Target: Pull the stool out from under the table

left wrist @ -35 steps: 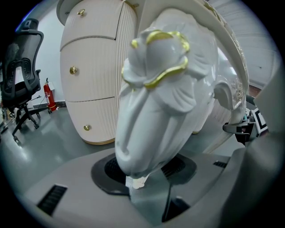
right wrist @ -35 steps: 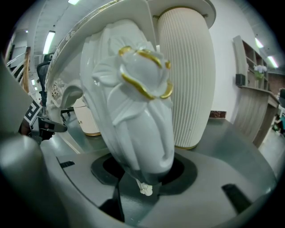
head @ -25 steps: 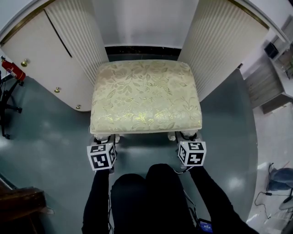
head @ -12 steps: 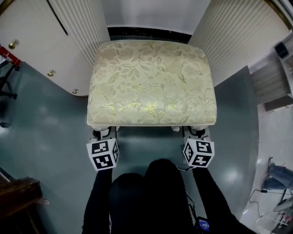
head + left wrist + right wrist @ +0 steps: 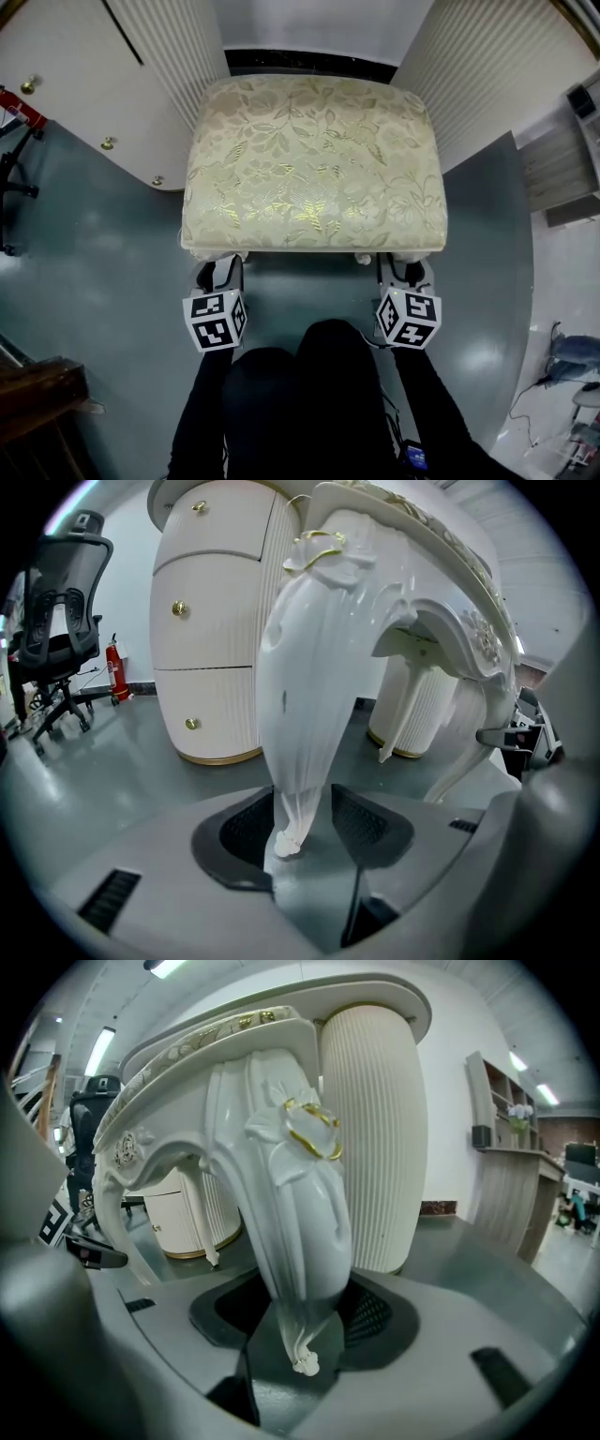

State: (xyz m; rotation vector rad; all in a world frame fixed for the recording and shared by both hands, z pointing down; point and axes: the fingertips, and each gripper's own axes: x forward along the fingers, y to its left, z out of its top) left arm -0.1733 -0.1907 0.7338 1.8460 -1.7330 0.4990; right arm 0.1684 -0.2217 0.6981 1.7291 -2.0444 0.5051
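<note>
Drags stool (image 5: 314,169) further toward 6 o'clock, nearly clear of table (image 5: 469,75); keeps left gripper (image 5: 309,827) clamped on near-left leg (image 5: 309,686); eases right gripper (image 5: 305,1321) open around near-right leg (image 5: 300,1213); release beginning.

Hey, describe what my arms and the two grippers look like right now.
Both arms wear black long sleeves. The left gripper and right gripper have light grey bodies, dark textured pads, and each carries a white cube with black square markers. The right gripper's jaws are opening, a white carved stool leg between them.
</note>
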